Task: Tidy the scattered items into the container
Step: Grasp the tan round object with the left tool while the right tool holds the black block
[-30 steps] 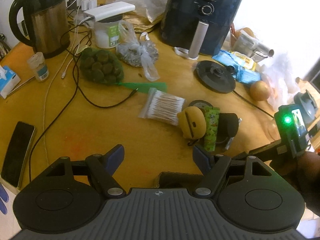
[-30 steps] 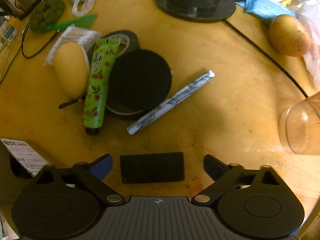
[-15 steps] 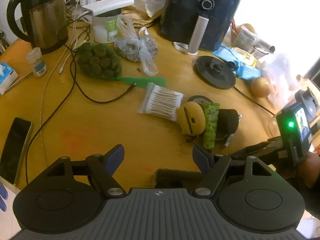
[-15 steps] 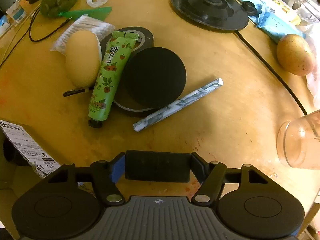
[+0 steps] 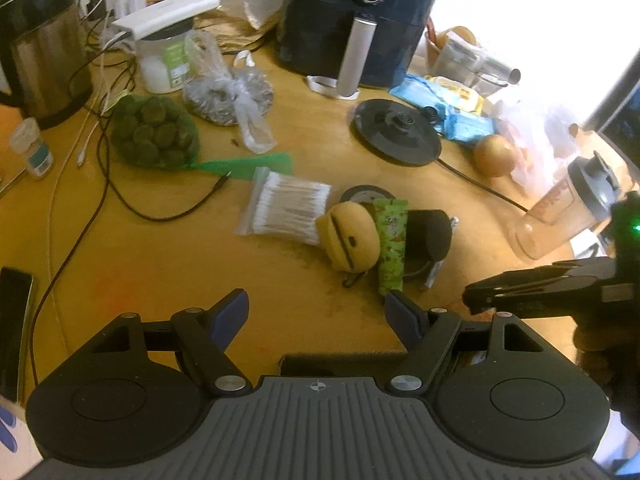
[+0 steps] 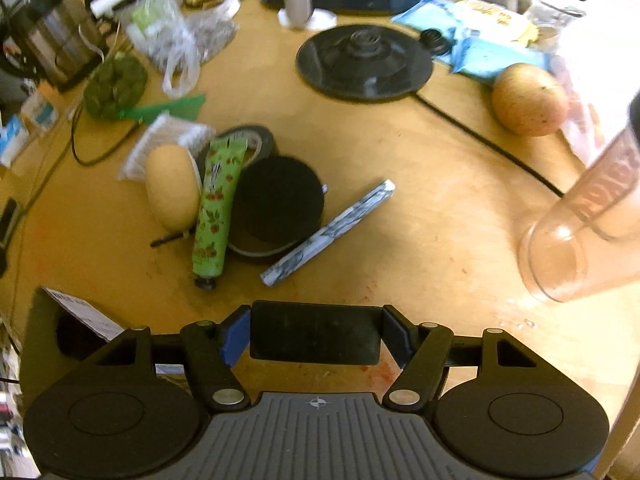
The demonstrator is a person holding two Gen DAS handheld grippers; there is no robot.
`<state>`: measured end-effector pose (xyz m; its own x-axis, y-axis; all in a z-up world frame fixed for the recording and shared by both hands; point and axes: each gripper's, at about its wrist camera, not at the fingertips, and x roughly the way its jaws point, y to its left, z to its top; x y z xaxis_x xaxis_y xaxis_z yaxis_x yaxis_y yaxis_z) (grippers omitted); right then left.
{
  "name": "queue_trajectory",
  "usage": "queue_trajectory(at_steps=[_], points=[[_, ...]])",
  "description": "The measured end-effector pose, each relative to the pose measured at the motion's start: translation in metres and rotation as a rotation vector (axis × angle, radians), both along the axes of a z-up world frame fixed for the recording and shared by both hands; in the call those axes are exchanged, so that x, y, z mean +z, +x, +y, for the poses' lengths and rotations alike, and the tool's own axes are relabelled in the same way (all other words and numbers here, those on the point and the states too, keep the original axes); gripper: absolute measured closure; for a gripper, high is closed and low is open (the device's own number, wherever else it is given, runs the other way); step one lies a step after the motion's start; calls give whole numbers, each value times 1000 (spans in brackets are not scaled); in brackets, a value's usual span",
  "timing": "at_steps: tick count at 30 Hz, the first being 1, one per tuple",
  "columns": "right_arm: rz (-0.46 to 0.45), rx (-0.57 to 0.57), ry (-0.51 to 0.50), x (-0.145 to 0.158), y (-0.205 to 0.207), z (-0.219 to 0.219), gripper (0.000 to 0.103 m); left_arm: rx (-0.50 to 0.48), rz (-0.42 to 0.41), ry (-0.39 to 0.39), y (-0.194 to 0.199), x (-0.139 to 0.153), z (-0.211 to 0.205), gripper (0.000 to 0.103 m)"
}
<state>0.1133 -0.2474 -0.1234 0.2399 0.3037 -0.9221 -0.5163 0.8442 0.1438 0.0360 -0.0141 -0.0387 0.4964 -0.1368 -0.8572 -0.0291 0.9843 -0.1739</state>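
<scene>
Pickup step done, I reckon: right tongs (image 6: 315,335) clamped on black pad (image 6: 315,334), lifted off surface (image 6: 420,208). Left tongs (image 5: 316,316) half open, empty. Next: carry pad left to box (image 6: 44,320), drop in. Tube (image 6: 214,204) beyond pad.

Setting: a home, most likely a kitchen or dining area. Evidence: round wooden surface (image 5: 160,264) crowded with domestic goods. Small appliances present: steel electric kettle (image 5: 40,48), its separate black base (image 5: 396,132) with cord, dark air fryer (image 5: 360,12) with two dials. Food items: apple (image 6: 528,100), net bag of green fruit (image 5: 154,132), clear shaker bottle (image 5: 560,216). Personal clutter: pack of cotton swabs (image 5: 286,208), green tube of cream (image 6: 216,208), phone (image 5: 12,328), charging cables (image 5: 100,80). Untidy, lived-in, ordinary daylight from one side.
</scene>
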Motion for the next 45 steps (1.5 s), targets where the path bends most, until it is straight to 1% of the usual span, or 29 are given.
queue_trajectory(at_steps=[8, 18, 23, 31, 36, 45], points=[[-33, -80, 78, 25, -4, -26, 32, -32, -12, -1, 23, 3, -7, 28], [-60, -160, 134, 46, -20, -47, 32, -48, 4, -22, 46, -4, -4, 28], [-58, -199, 154, 52, -27, -54, 32, -50, 23, -38, 52, -13, -1, 29], [-77, -201, 191, 68, -33, -53, 32, -55, 71, -55, 62, -36, -3, 29], [-83, -211, 214, 76, -36, -55, 32, -45, 91, -93, 69, -49, -5, 29], [-86, -258, 221, 77, -43, -70, 32, -2, 111, -164, 82, -69, -12, 29]])
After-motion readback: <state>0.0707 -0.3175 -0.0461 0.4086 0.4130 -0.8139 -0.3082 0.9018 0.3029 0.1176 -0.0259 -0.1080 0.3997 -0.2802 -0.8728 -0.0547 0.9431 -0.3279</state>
